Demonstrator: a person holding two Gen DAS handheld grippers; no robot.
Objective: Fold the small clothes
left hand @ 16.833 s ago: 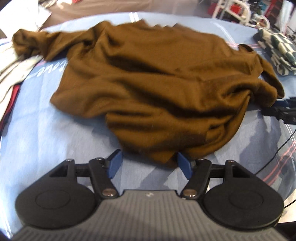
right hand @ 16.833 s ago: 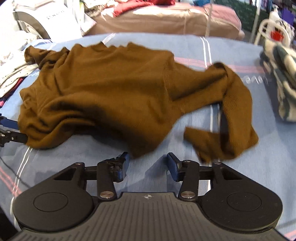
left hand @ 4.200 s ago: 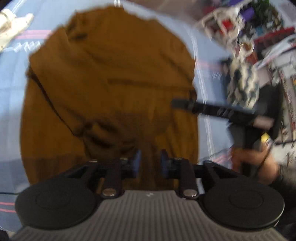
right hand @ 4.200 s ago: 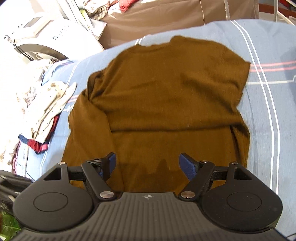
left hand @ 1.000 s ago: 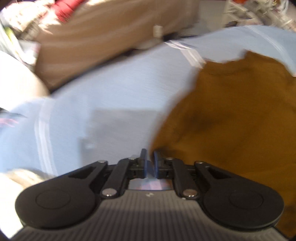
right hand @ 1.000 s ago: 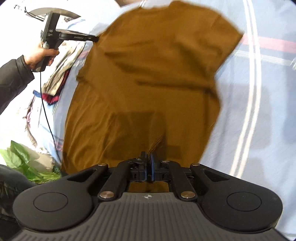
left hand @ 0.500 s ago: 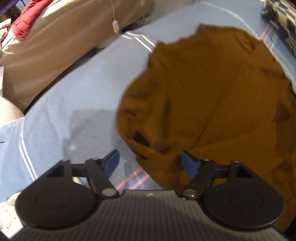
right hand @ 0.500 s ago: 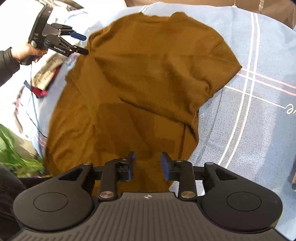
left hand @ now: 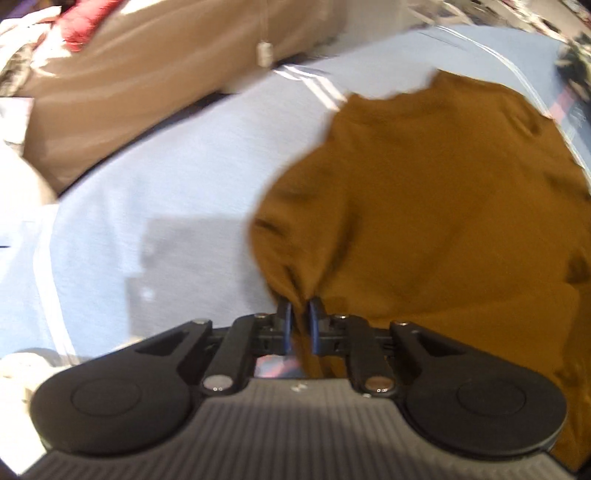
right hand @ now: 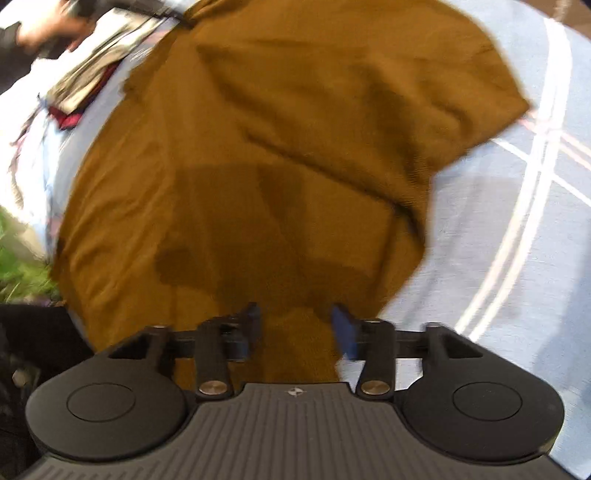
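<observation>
The left gripper (left hand: 299, 314) is clamped on a bunched edge of the brown sweater (left hand: 443, 206), which lies spread on the light blue sheet (left hand: 166, 184). The right gripper (right hand: 295, 321) hangs over the near fabric, fingers apart. The fold probably goes best with a low, even carry across, keeping that pinch firm.

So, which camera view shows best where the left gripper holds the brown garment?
The left wrist view: the left gripper pinches a bunched edge of the brown garment. The right wrist view shows only the blurred hand at the garment's far corner.
</observation>
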